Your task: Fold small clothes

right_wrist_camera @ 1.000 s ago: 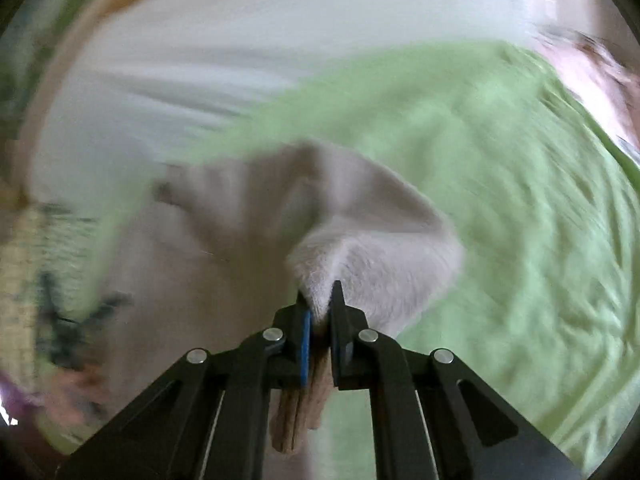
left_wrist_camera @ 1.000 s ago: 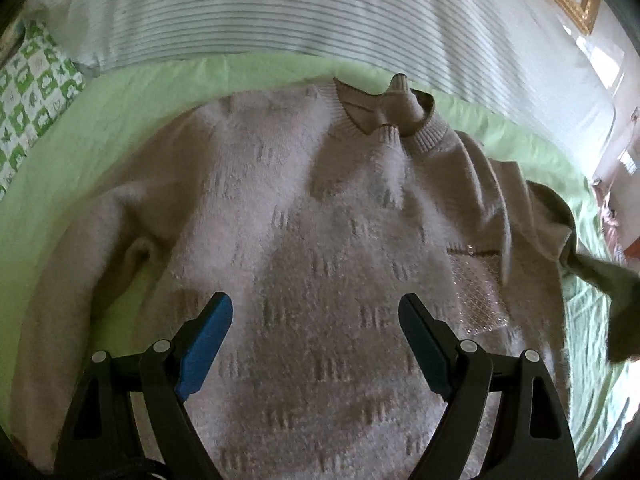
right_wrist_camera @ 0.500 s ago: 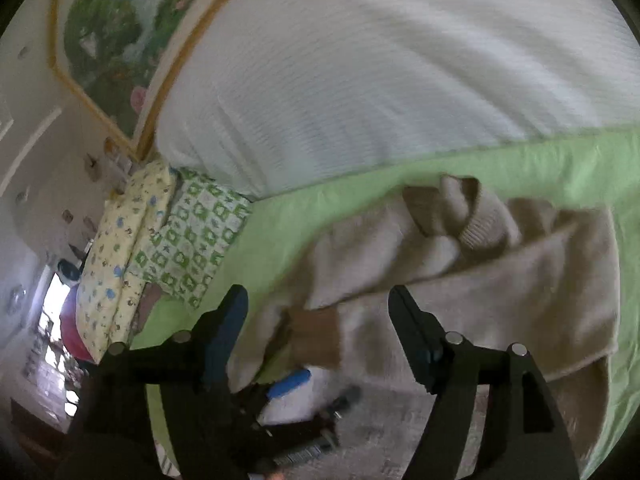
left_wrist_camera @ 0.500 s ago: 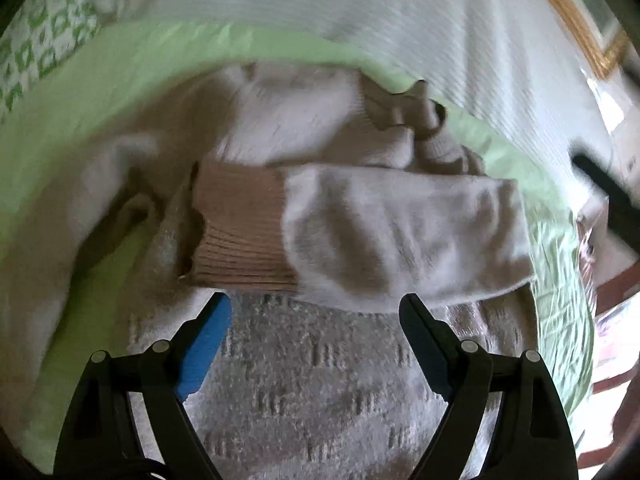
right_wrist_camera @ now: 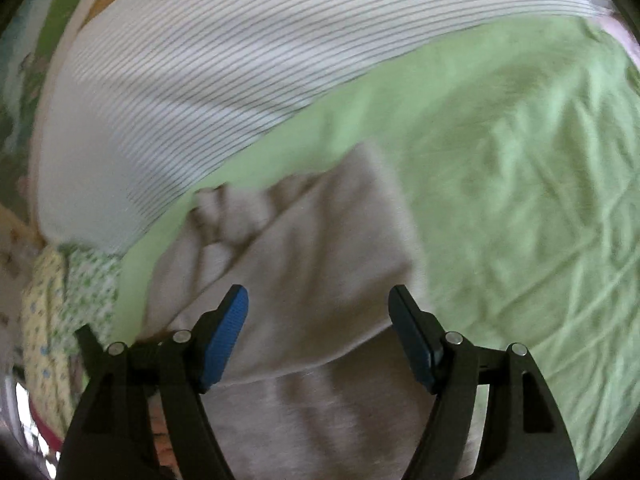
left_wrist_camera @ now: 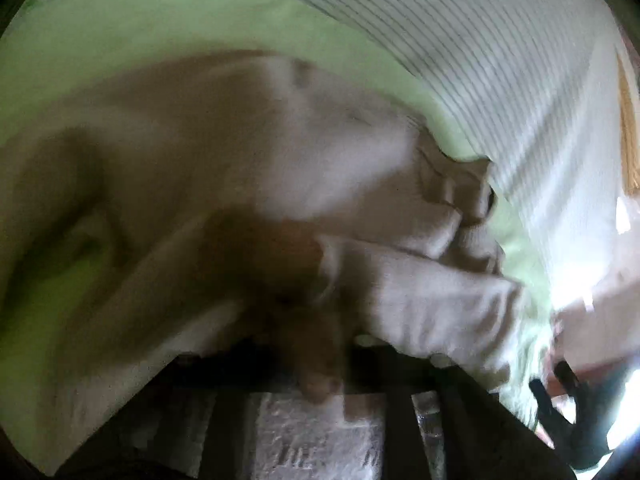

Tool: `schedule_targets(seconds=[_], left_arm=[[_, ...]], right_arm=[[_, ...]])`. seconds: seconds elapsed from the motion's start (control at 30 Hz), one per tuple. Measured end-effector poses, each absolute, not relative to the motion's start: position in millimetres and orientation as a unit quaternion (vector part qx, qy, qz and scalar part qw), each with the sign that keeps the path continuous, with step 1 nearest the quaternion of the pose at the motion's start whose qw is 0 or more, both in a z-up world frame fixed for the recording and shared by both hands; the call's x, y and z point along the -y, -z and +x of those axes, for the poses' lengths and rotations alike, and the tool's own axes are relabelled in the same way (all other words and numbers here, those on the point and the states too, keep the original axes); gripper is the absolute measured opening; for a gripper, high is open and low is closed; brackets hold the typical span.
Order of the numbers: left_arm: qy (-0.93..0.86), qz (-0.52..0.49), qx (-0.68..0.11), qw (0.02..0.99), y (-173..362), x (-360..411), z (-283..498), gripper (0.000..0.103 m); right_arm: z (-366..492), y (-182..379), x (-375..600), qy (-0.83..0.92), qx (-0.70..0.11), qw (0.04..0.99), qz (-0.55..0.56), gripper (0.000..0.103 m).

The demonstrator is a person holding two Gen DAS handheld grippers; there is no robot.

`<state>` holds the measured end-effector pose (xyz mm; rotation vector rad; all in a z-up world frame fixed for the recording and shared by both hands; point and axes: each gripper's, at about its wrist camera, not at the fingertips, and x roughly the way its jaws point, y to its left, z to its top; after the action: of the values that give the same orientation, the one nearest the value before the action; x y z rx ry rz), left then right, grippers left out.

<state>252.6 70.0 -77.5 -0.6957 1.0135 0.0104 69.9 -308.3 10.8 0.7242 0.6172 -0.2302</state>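
A small beige knit sweater (left_wrist_camera: 224,152) lies on a green bedsheet (left_wrist_camera: 132,28). One sleeve (left_wrist_camera: 436,300) is folded across its chest. In the blurred left wrist view a brown ribbed cuff (left_wrist_camera: 316,360) hangs between the dark fingers of my left gripper (left_wrist_camera: 320,380), which looks shut on it. My right gripper (right_wrist_camera: 318,320) is open and empty, hovering over the folded sleeve (right_wrist_camera: 320,264) near the sweater's right edge. The collar (right_wrist_camera: 236,216) shows beyond it. The right gripper also shows at the lower right of the left wrist view (left_wrist_camera: 560,400).
A white striped pillow or duvet (right_wrist_camera: 200,72) lies along the far side of the sheet (right_wrist_camera: 520,200). Green and yellow patterned cushions (right_wrist_camera: 60,304) sit at the left. A framed picture hangs on the wall behind.
The right gripper laid the sleeve across the chest, opened and drew back to the right. The left gripper moved forward and closed on the ribbed cuff; its view is now blurred.
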Motion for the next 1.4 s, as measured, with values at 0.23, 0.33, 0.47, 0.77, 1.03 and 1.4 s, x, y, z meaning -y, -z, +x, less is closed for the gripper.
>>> schedule_targets(seconds=[0.23,0.33,0.47,0.77,1.03,1.4], left_arm=[[0.007,-0.308,-0.406,0.86,31.4,-106.9,213.0,0.008],[0.004,-0.299,-0.415,0.859,37.2,-114.4,207.7,0.008],[-0.009,-0.28,-0.421,0.863,41.4,-114.0,202.5,0.008],[0.007,-0.269,-0.421,0.866,38.2,-94.9,206.3,0.008],[0.069,-0.215,-0.424,0.877,40.8,-25.7,249.0,0.008],[0.019,-0.15,-0.465,0.872,68.1,-44.9,258.4,0.023]], right_arm=[[88.1,-9.6,347.7,0.145,-0.294,0.886,0.329,0.073],[114.2,-1.3,354.9,0.138,-0.307,0.886,0.319,0.073],[147.6,11.7,347.7,0.111,-0.339,0.885,0.3,0.073],[166.6,20.0,335.4,0.072,-0.369,0.888,0.264,0.01],[114.3,-16.9,398.0,0.163,-0.346,0.899,0.214,0.009],[101.1,3.4,393.8,0.208,-0.352,0.891,0.199,0.036]])
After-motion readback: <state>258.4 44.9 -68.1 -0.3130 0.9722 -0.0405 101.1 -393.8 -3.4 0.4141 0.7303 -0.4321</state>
